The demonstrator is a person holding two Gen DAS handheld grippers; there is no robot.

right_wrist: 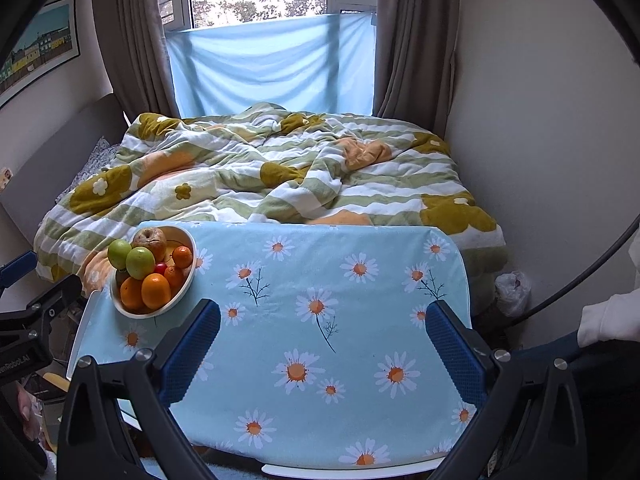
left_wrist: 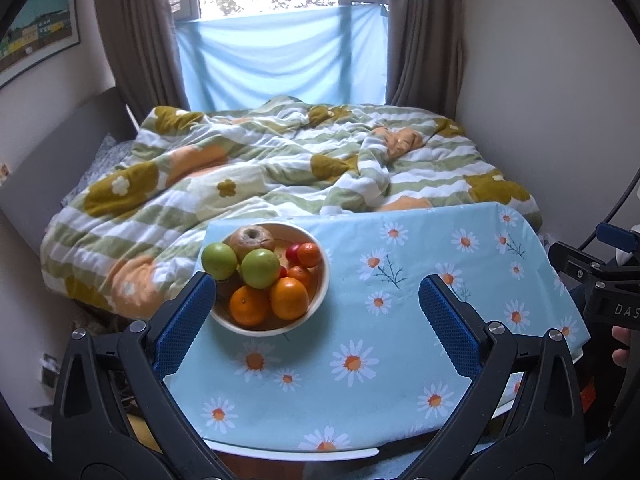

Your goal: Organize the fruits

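A white bowl (left_wrist: 316, 300) full of fruit stands on the far left part of a table with a blue daisy cloth (left_wrist: 360, 360). It holds two green apples (left_wrist: 260, 268), a brownish apple (left_wrist: 252, 240), several oranges (left_wrist: 289, 298) and small red fruits (left_wrist: 293, 253). My left gripper (left_wrist: 318, 316) is open and empty, above the table, its left finger just in front of the bowl. In the right wrist view the bowl (right_wrist: 182, 294) sits at the left, and my right gripper (right_wrist: 322, 344) is open and empty over the table's middle (right_wrist: 340, 320).
A bed with a rumpled green, white and orange flowered duvet (left_wrist: 260, 168) lies right behind the table. A window with blue cloth (left_wrist: 280, 56) and brown curtains is beyond. Walls close in on both sides. A plastic bag (right_wrist: 514, 286) lies at the right.
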